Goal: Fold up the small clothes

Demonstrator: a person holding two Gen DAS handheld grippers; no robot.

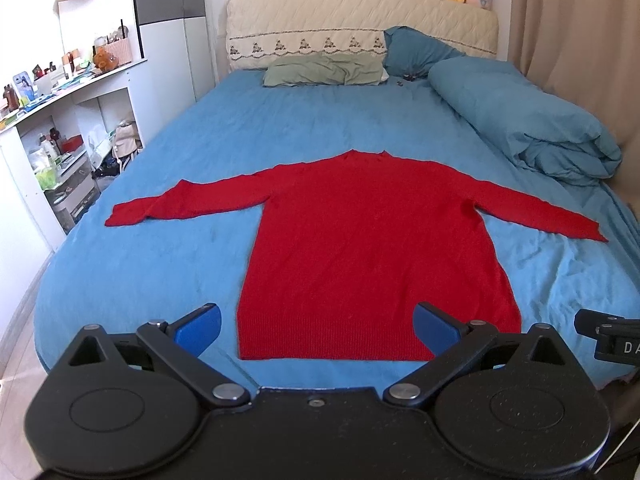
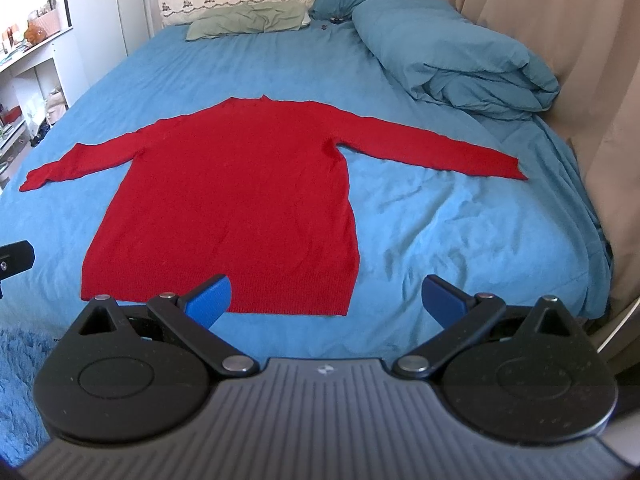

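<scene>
A blue bed [image 1: 160, 184] stretches ahead of both sets of fingers. A red sweater [image 1: 360, 248] lies flat on it, sleeves spread, its hem just beyond the fingertips. The left gripper [image 1: 317, 326] and right gripper [image 2: 326, 300] have fingers wide apart, holding nothing.

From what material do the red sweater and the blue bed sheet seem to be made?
The red sweater looks like knitted yarn, perhaps wool or acrylic: matte, with ribbed rows along the hem. The blue bed sheet looks like soft woven or brushed fabric, perhaps cotton or microfibre: matte, with fine creases. The exact fibres cannot be told.
</scene>
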